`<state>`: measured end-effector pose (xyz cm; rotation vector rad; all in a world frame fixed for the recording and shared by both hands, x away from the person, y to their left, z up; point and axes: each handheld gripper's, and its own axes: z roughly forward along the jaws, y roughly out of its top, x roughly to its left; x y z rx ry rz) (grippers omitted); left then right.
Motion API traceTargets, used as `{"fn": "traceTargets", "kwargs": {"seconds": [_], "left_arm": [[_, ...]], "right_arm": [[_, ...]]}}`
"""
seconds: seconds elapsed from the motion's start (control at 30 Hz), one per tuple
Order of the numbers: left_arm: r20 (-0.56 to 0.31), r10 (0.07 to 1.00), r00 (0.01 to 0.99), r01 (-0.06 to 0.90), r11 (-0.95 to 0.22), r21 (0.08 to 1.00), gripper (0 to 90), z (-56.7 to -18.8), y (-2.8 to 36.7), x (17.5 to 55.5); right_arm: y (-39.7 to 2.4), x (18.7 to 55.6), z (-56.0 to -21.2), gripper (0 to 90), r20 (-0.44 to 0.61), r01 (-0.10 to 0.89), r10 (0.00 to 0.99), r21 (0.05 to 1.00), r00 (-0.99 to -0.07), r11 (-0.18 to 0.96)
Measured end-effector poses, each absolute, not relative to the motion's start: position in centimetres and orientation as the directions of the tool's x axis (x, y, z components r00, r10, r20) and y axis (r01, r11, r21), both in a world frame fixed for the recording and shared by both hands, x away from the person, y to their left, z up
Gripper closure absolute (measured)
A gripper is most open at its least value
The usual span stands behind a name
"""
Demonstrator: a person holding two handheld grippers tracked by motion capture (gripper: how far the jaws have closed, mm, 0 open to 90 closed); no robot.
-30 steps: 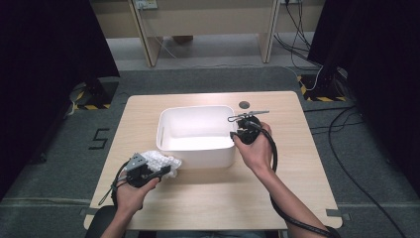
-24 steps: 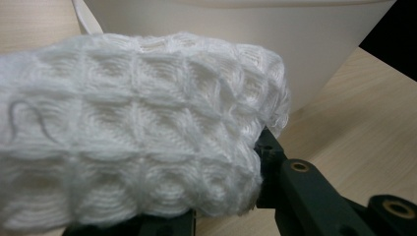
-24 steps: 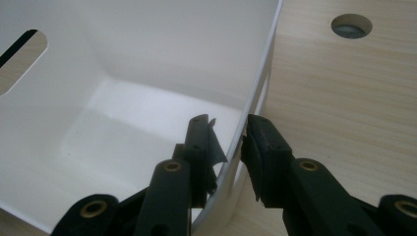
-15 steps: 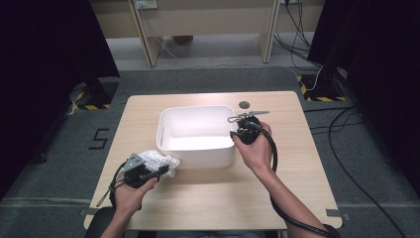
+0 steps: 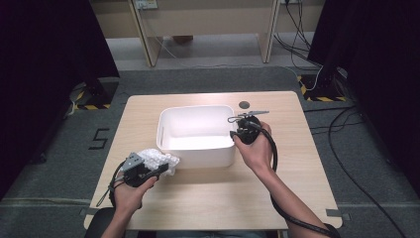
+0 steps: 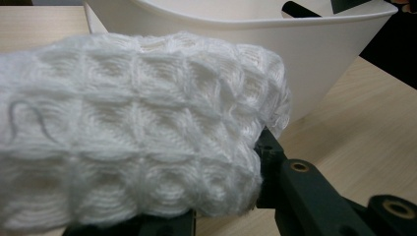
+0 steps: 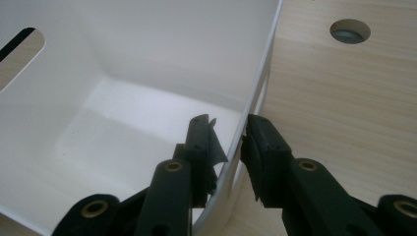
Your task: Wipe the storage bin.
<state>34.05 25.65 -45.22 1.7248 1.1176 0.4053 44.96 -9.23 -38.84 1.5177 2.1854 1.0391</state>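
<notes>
While I keep both hands at the bench (image 5: 213,203), I note the white tub (image 5: 198,130) as my landmark, standing near the bench's middle. My left claw (image 5: 157,170) sits at the tub's near-left corner, clenched on a white knitted cloth (image 5: 157,159); in the left gripper view the cloth (image 6: 133,128) bulges between the jaws and lies just beside the tub's outer wall (image 6: 314,59), bunched and folded on itself. I cannot tell whether the cloth touches the wall. My right claw (image 5: 236,134) is at the tub's right wall. In the right gripper view it (image 7: 227,142) straddles that wall (image 7: 255,88), one jaw inside the tub and one outside, pads on the plastic near the rim: grasping the tub. A round hole (image 7: 349,30) in the bench lies beyond the tub's far-right corner.
</notes>
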Motion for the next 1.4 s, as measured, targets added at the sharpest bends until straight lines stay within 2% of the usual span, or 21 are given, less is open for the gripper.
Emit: {"fn": "traceTargets", "kwargs": {"seconds": [0.2,0.3,0.77,0.97,1.4], "left_arm": [[-0.241,0.821,0.517,0.499,-0.060,0.865,75.4,-45.1,25.7,34.3],[-0.289,0.806,0.516,0.520,-0.027,0.854,75.3,-45.1,25.9,34.5],[-0.295,0.814,0.500,0.541,-0.028,0.840,75.3,-45.1,25.5,35.2],[-0.286,0.821,0.495,0.542,-0.034,0.840,75.3,-44.9,25.6,35.2],[-0.292,0.827,0.479,0.553,-0.026,0.833,75.4,-45.3,25.2,36.0]], "right_arm": [[-9.1,44.9,-38.9,73.2,0.148,0.687,0.900,0.699,-0.410,0.198],[-9.1,44.9,-38.8,73.5,0.140,0.687,0.901,0.698,-0.410,0.204],[-8.5,44.6,-39.6,73.8,0.105,0.689,0.909,0.689,-0.403,0.226],[-8.4,44.4,-39.5,70.0,0.130,0.699,0.906,0.683,-0.402,0.212],[-8.3,44.0,-39.4,70.5,0.108,0.690,0.911,0.689,-0.399,0.221]]}}
